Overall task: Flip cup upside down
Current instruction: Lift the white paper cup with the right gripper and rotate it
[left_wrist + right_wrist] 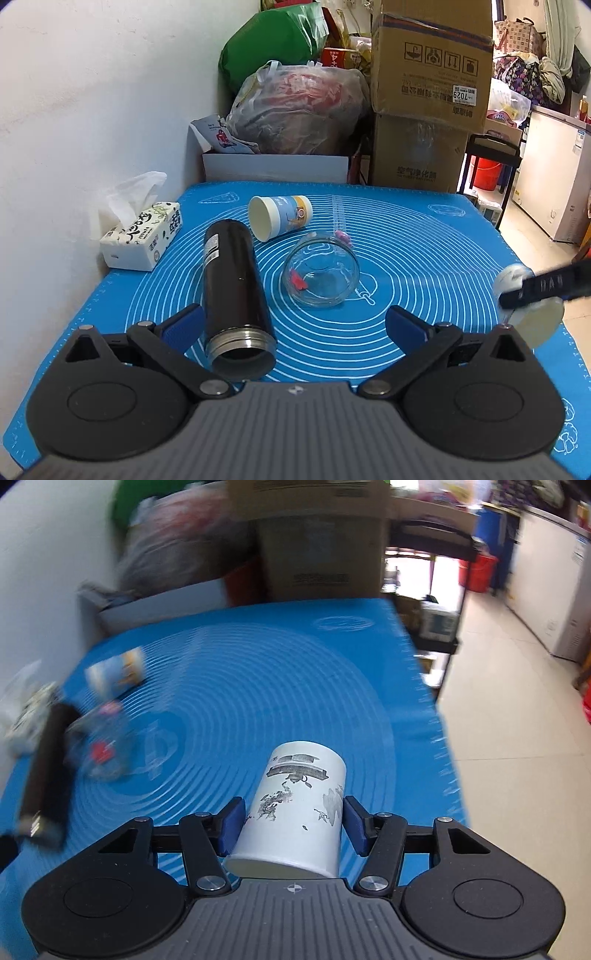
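My right gripper (293, 821) is shut on a white paper cup with grey ink print (295, 808), held above the blue mat (295, 672) with its base pointing forward and its rim toward the camera. In the left wrist view the same cup (532, 308) shows blurred at the right edge, crossed by a right gripper finger (546, 286). My left gripper (293, 325) is open and empty, low over the mat's (424, 258) near side, with the mouth of a black flask (234, 280) just beside its left finger.
A blue-and-yellow paper cup (280, 216) lies on its side at the back; a clear glass jar (319, 275) lies mid-mat. A tissue pack (142, 234) sits by the wall on the left. Bags and cardboard boxes (428, 92) stand behind. The mat's right edge drops to the floor.
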Demonstrator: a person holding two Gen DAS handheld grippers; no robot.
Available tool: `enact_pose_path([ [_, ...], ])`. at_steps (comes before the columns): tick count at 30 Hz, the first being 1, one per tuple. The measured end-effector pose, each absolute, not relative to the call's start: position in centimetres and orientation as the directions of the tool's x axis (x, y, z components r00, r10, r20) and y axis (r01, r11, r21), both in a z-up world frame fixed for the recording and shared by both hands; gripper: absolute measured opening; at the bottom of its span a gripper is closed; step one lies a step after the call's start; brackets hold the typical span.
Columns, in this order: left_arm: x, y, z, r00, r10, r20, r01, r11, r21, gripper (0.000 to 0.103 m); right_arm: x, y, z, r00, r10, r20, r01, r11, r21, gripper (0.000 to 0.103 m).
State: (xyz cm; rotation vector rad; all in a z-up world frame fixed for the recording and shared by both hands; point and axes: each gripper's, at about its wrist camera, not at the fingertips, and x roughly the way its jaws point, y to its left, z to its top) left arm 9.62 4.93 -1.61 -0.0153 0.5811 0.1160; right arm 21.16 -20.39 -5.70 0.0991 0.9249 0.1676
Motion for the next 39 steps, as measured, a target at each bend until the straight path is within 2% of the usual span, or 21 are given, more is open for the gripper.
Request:
enact_pose_path([
  [8, 8.6, 6.4, -1.3, 0.829, 0.111, -0.548, -0.134, 0.991, -0.001, 0.103, 17.5, -15.7, -6.4, 0.53, 0.287, -0.798, -0.185, 0.957, 0.221, 0.055],
  [18, 8.2, 6.4, -1.4, 0.829, 0.102, -0.55, -0.121, 0.993, 0.001, 0.103, 16.9, -14.1, -7.9, 0.487, 0.263, -0.833, -0.195, 0.962, 0.19, 0.059],
  [21, 8.3, 6.3, -1.5, 0.828, 0.103, -0.551, -0.12, 0.993, 0.004, 0.103, 17.1, -14.1, -8.1, 0.487, 0.252, -0.836, -0.196, 0.965, 0.176, 0.067],
  [39, 8.0, 5.9, -1.3, 0.829, 0.105, -0.549, -0.118, 0.993, 0.011, 0.103, 17.0, -14.8, -7.6, 0.512, 0.23, -0.828, -0.187, 0.97, 0.154, 0.078],
])
